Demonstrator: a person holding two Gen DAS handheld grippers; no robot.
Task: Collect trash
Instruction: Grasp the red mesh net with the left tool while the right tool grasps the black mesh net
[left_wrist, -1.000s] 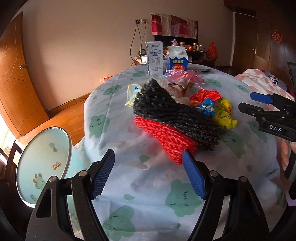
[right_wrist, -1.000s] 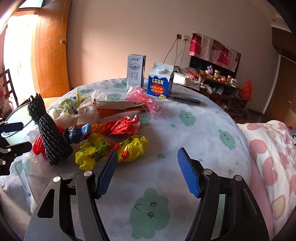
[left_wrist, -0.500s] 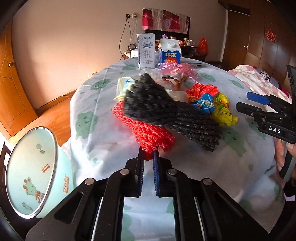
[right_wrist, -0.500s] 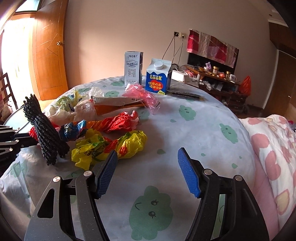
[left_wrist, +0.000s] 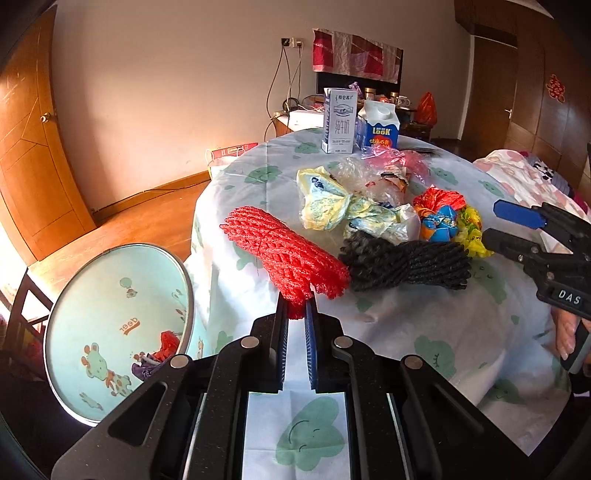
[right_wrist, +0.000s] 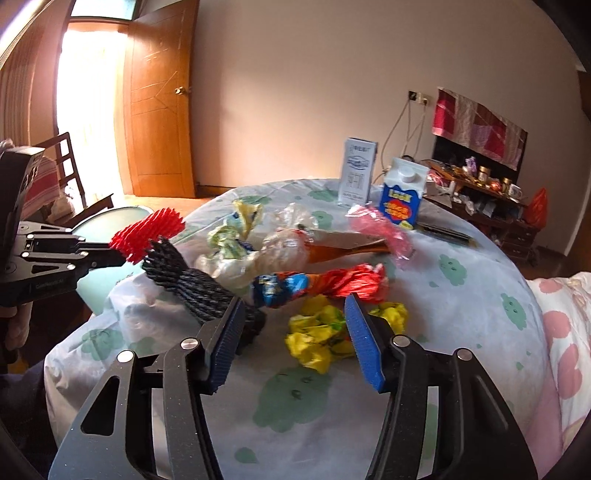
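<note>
left wrist: faces across table (left_wrist: 436, 332), close | right wrist: from opposite edge | shared: trash pile (right_wrist: 295, 273)

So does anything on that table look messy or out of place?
Yes: crumpled wrappers and foam netting lie heaped on the tablecloth, while two cartons stand upright behind. The left gripper pinches the red net.

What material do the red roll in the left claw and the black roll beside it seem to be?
Red roll: likely foam plastic netting, matte; an open diamond mesh shows. Black roll: probably the same foam net, matte dark grey, with a twisted ribbed weave.
</note>
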